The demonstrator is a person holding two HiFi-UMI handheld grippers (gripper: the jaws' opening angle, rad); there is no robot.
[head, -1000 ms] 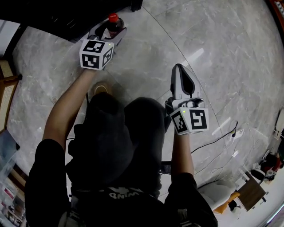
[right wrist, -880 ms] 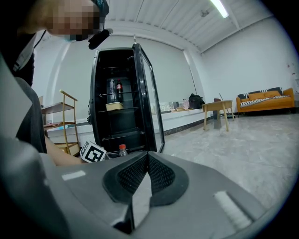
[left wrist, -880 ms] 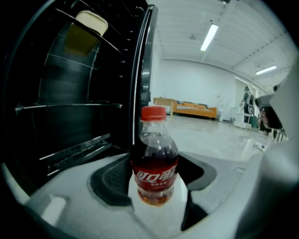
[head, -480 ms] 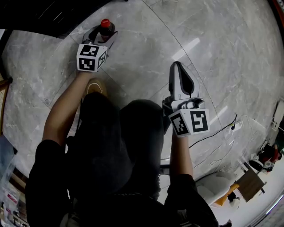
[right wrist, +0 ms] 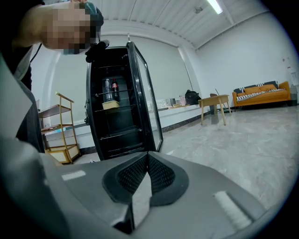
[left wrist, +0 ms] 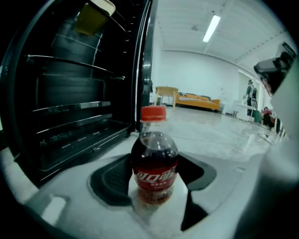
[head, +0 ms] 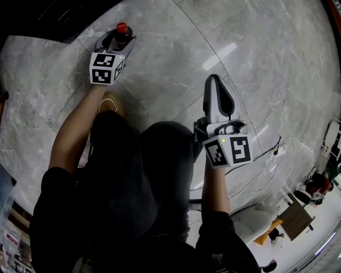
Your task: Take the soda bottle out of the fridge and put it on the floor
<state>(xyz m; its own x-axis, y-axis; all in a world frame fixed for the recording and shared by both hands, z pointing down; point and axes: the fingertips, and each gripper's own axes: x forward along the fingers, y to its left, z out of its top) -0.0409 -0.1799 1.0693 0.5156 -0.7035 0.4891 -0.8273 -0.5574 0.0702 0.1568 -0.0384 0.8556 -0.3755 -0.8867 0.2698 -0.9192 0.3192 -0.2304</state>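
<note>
Two claws were in view. The left claw (head: 118,36), at the head view's upper left, gripped the soda bottle (left wrist: 154,161) upright by its body, out of the fridge (left wrist: 70,93) and above the floor (head: 176,58), apparently to set it down standing. The right claw (head: 214,85), mid-frame, was closed, empty, held clear.

It was a large, open lounge-like hall: glossy grey marble floor (right wrist: 243,140), white ceiling strip light (right wrist: 216,5), an orange sofa (right wrist: 259,93) and pale wooden table (right wrist: 214,98) far ahead of the right gripper (right wrist: 147,156).
</note>
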